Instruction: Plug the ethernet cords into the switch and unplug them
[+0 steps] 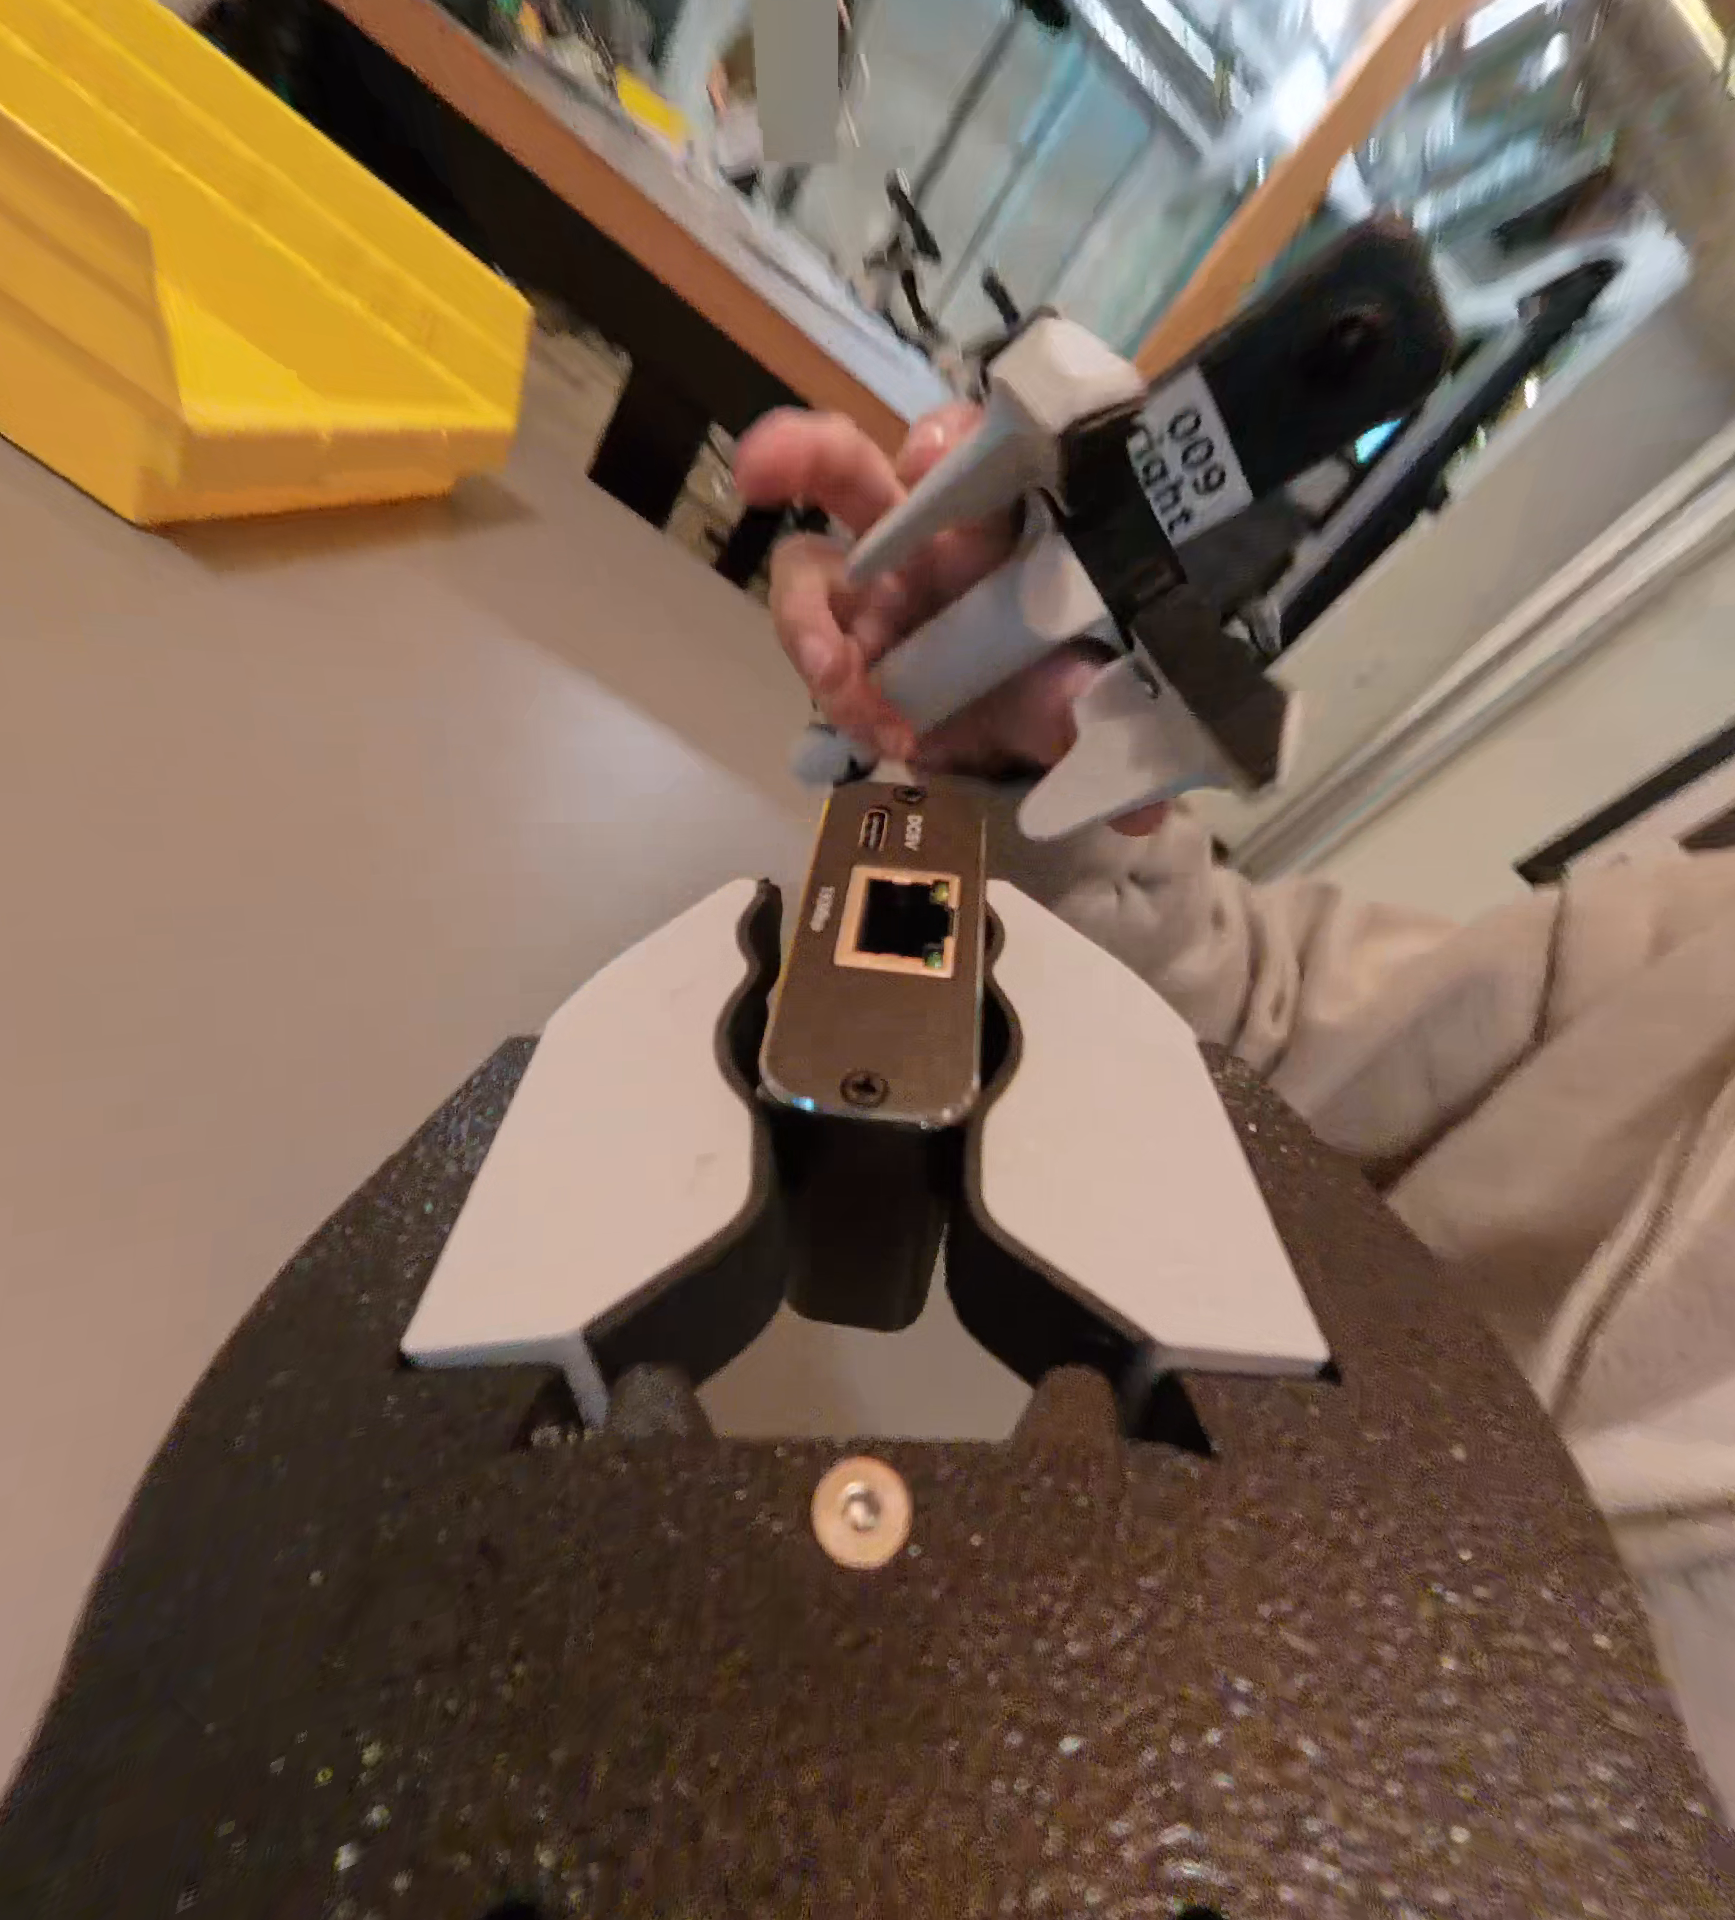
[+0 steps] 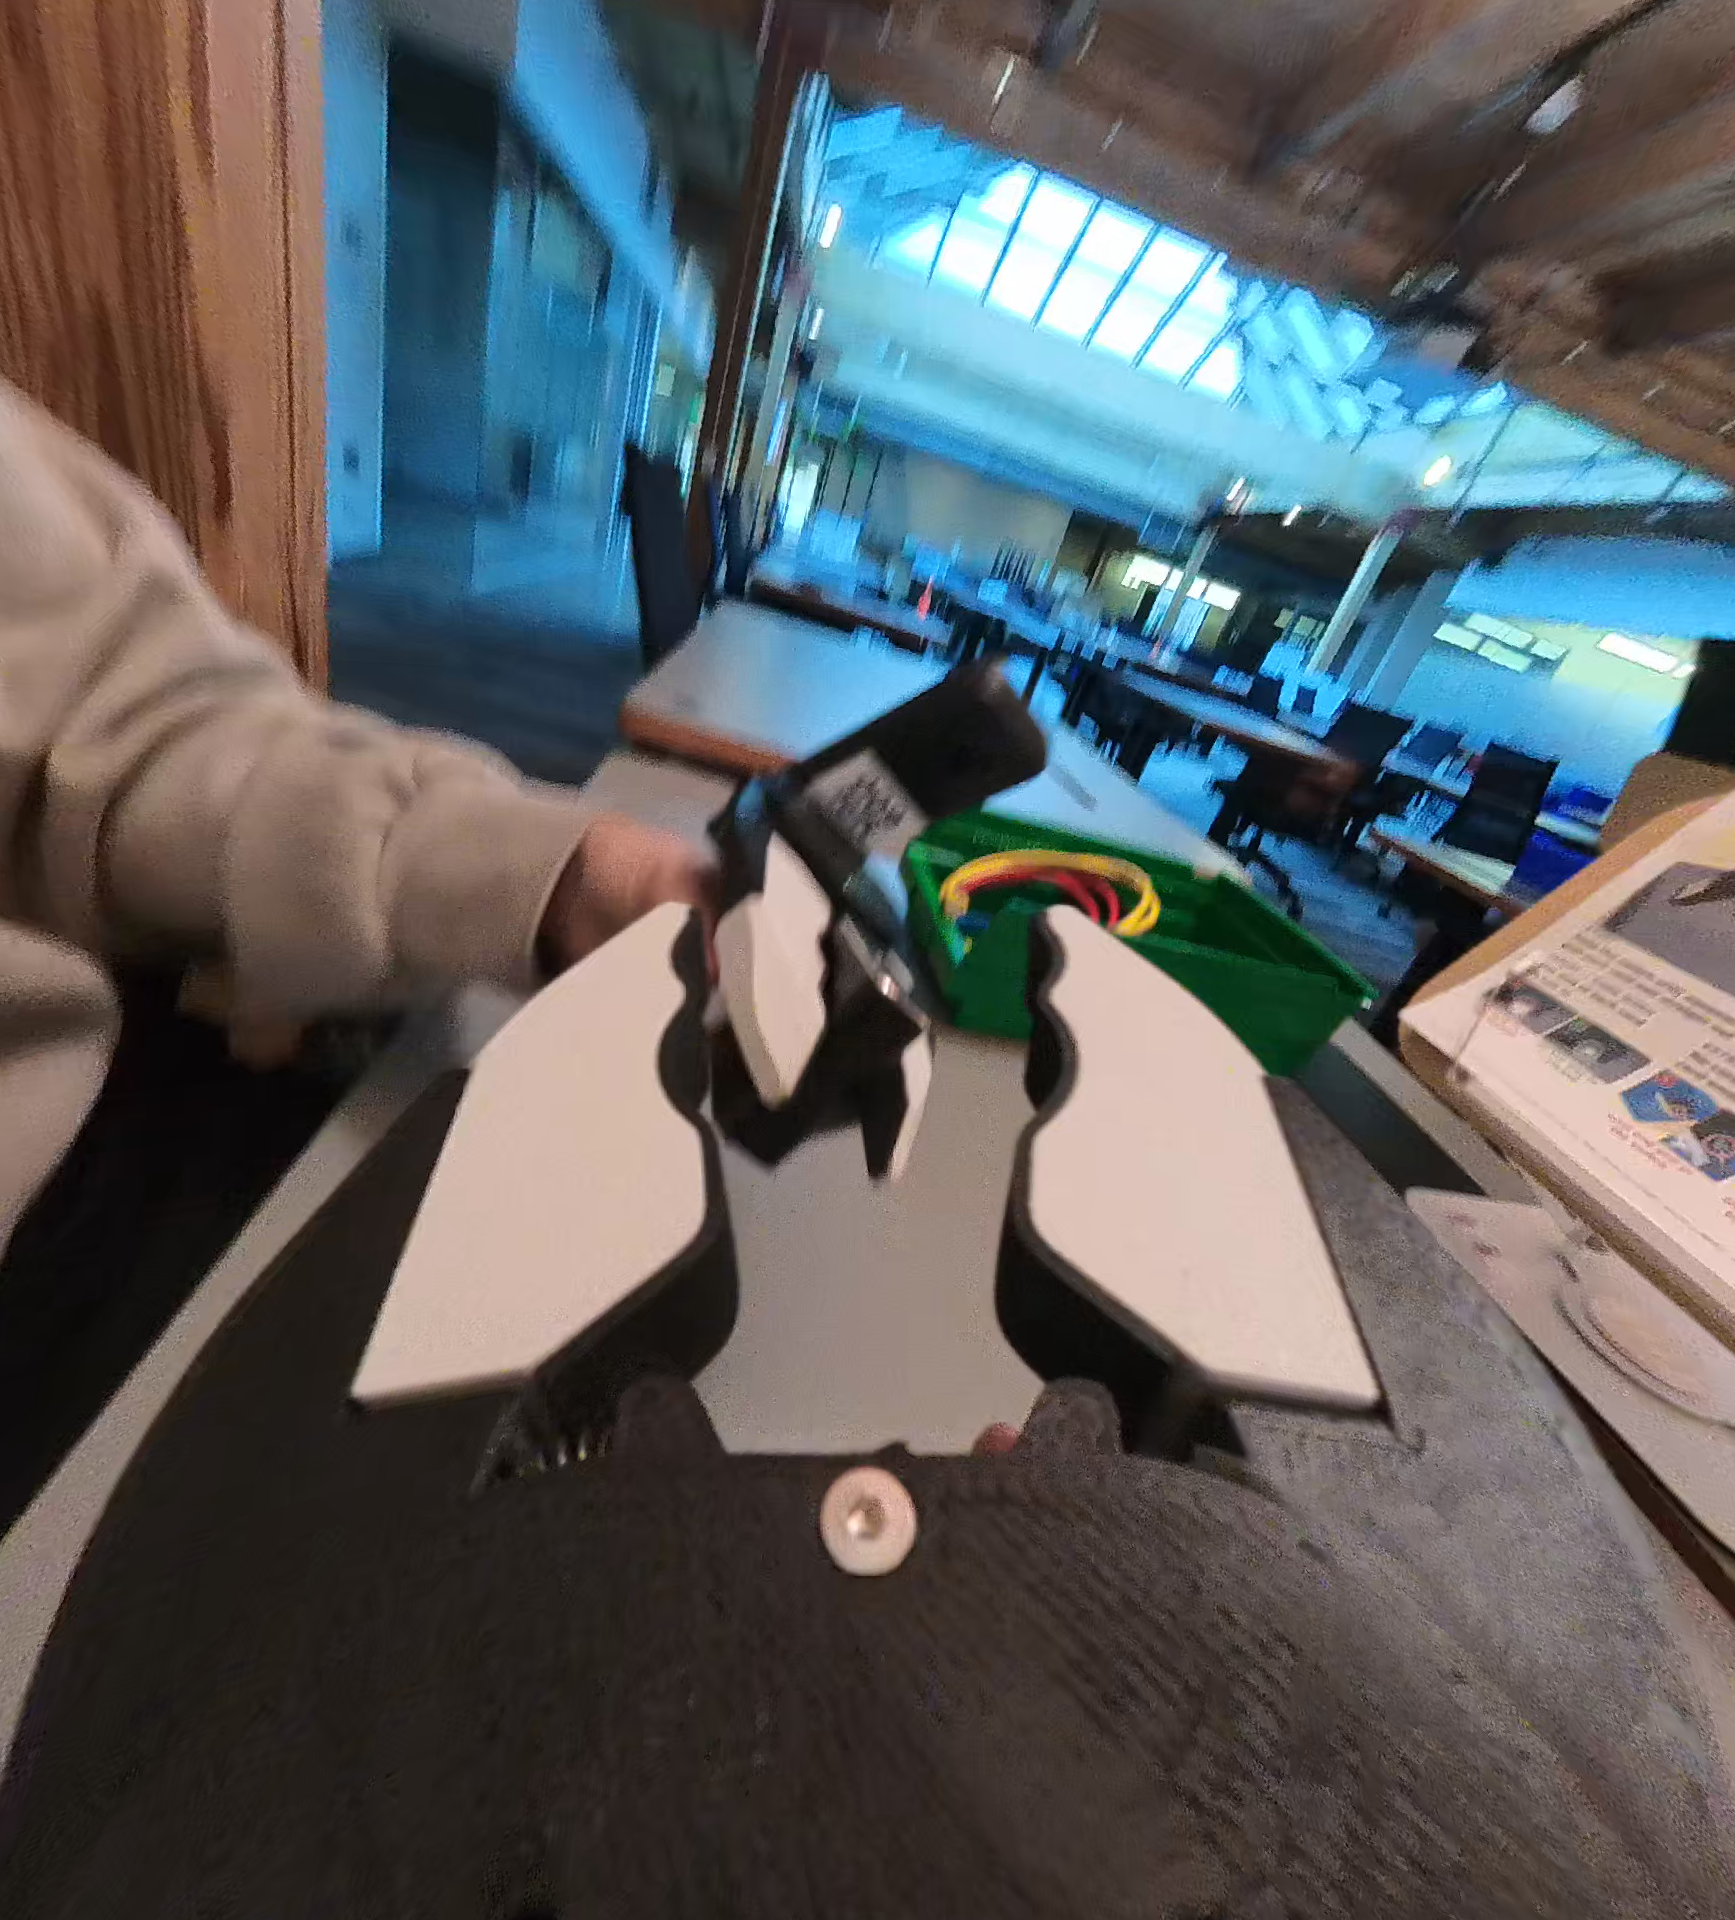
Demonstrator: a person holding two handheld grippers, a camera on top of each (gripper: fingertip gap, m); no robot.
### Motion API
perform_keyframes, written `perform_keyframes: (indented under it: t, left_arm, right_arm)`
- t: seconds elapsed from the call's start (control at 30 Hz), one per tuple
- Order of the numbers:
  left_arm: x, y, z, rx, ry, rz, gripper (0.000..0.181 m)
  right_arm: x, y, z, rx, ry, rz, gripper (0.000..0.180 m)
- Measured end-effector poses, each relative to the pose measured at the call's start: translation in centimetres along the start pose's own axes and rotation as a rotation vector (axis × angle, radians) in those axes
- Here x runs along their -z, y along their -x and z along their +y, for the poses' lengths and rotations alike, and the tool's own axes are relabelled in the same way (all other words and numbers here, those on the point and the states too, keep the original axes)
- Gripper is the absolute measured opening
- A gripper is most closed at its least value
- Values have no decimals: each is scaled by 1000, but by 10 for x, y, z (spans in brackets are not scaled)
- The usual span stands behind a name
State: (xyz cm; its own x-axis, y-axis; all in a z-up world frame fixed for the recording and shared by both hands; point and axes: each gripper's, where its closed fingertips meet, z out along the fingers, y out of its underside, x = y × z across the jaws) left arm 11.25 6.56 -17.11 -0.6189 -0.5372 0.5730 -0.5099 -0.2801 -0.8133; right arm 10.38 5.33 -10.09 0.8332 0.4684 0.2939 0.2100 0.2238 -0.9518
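fingers [image 1: 634, 1091] flat, pale, matte | clamp slim brushed-metal switch [image 1: 878, 987]

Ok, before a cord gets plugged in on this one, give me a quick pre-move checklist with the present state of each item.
1. Switch held: ok, the left gripper is shut on its sides, end face toward the camera.
2. Ethernet port free: ok, it looks empty and unblocked.
3. Cord in the right gripper: not ok, the fingers are apart with nothing between them.
4. Cords available: ok, coloured cords lie coiled in the green bin.
5. Right gripper lined up with the port: not ok, in the left wrist view it sits above and beyond the switch.
6. Ports on the switch's other faces: cannot tell, hidden.
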Motion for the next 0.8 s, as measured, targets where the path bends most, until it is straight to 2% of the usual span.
perform_keyframes:
  t: [0.1, 0.27, 0.33, 0.37, 0.47, 0.5, 0.53, 0.57, 0.67, 0.8]
  left_arm:
    - [7, -12, -8, 40, 73, 34, 34]
    - [2, -38, -25, 155, 89, 141, 34]
    - [-6, -46, -18, 166, 153, 150, 34]
    - [-9, -49, -14, 168, 181, 157, 34]
    - [-8, -58, -23, 175, 126, 208, 31]
    - [-4, -58, -30, 176, 86, 213, 37]
    - [0, -56, -37, 181, 40, 201, 48]
    - [6, -51, -44, 191, -9, 170, 52]
    - [23, -35, -54, 192, -127, 68, 48]
    - [18, -41, -42, 243, -86, 125, 49]
  right_arm:
    - [-1, 3, 13, 203, 185, 40, 74]
    - [-27, 4, 30, 424, 343, 112, 88]
    - [-38, 10, 35, 486, 346, 104, 88]
    - [-43, 13, 33, 512, 322, 111, 80]
    - [-46, 16, 24, 530, 287, 107, 76]
    - [-44, 13, 22, 524, 291, 122, 76]
    - [-41, 7, 20, 514, 299, 154, 76]
    - [-36, -3, 18, 520, 308, 219, 76]
    - [-23, -20, 15, 539, 346, 316, 76]
    - [-33, -19, 14, 473, 316, 336, 75]
